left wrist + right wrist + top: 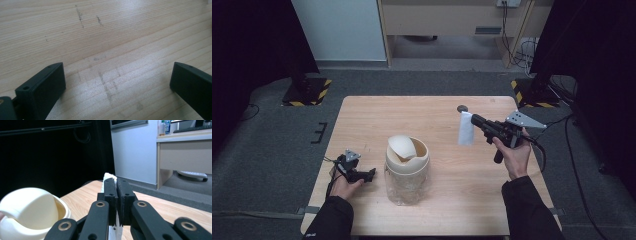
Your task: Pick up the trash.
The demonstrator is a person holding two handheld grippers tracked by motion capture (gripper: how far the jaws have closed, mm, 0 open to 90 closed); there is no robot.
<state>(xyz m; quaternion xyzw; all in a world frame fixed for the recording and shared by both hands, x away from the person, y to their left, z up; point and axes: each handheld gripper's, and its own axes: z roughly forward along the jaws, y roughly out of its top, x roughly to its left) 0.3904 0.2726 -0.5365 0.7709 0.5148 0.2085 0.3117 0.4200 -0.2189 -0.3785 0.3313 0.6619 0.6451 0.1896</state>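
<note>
Right gripper [473,119] clenched on a thin white paper tissue [466,129], held above the right half of the pale wood-grain desk [372,115]; the sheet hangs limp below the jaws. Right gripper view: the tissue's edge pokes out above and below the closed black jaws. Left gripper [371,173] rests low on the desk's left side, jaws released and wide apart over bare scuffed wood. Cream round bin [407,170] with domed swing lid stands mid-desk, between the grippers. Small dark round disc [462,108] lies behind the tissue. No readable writing.
</note>
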